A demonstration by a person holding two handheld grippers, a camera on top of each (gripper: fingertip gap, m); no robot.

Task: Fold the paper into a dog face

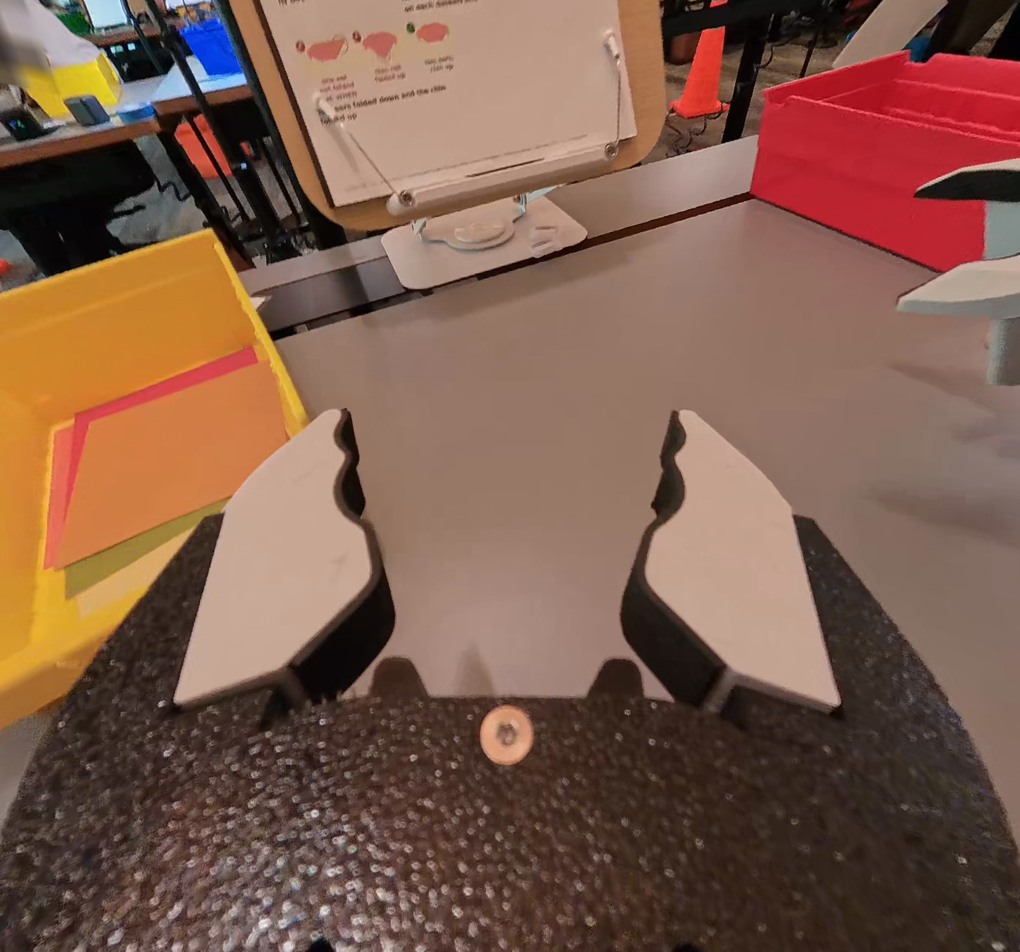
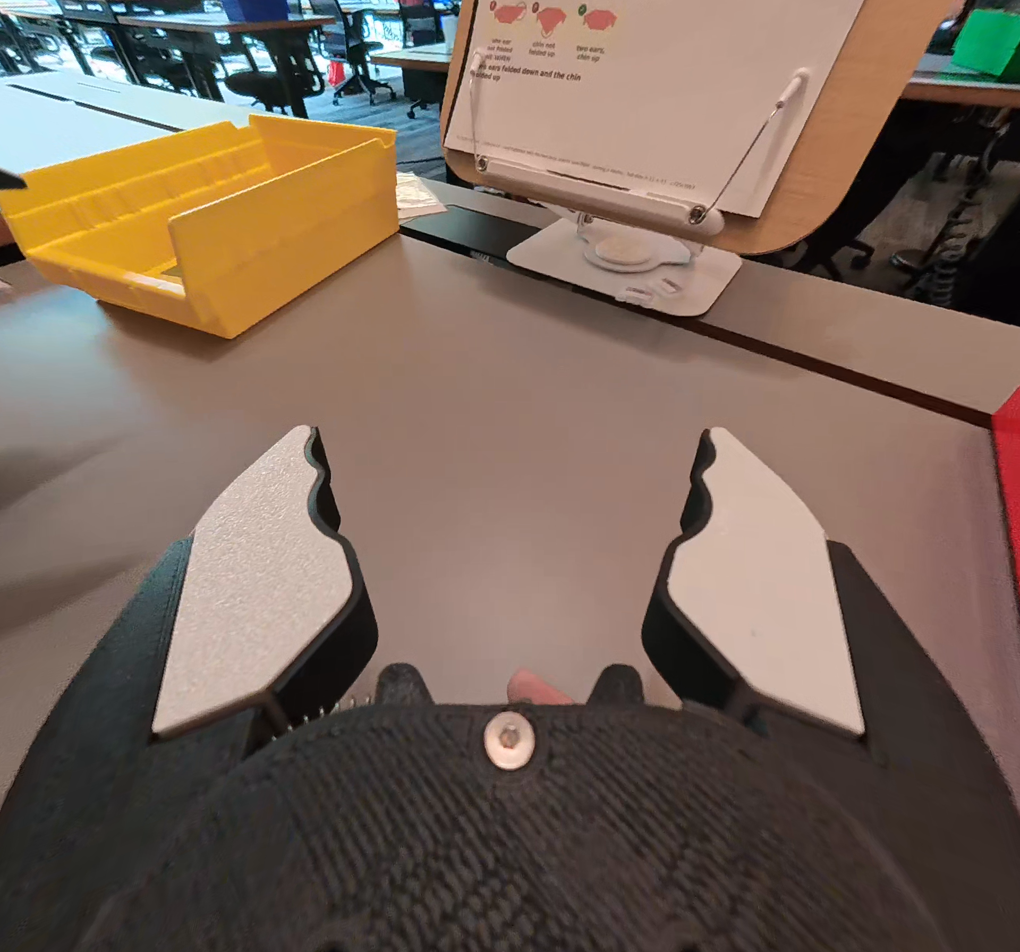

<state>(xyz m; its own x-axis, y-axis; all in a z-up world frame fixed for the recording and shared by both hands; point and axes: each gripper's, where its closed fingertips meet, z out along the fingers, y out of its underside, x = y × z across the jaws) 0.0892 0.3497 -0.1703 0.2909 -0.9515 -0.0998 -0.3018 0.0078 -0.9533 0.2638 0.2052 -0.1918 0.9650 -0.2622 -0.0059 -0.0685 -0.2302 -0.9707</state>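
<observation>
1. The paper sheets [image 1: 165, 462] are lying flat in a loose stack inside the yellow bin [image 1: 138, 307], at the left side of the table [image 1: 552, 401].
2. An orange sheet is sitting on top, unfolded and slightly skewed.
3. A pink-red sheet is peeking out along its far and left edges.
4. A yellow-green sheet is showing beneath at the near edge.
5. In the right wrist view, only a sliver of paper is showing through the bin's open front.

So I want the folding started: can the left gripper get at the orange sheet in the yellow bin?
Probably yes: the left gripper is open and empty, and the orange sheet lies uncovered atop the stack in the yellow bin beside it.
</observation>
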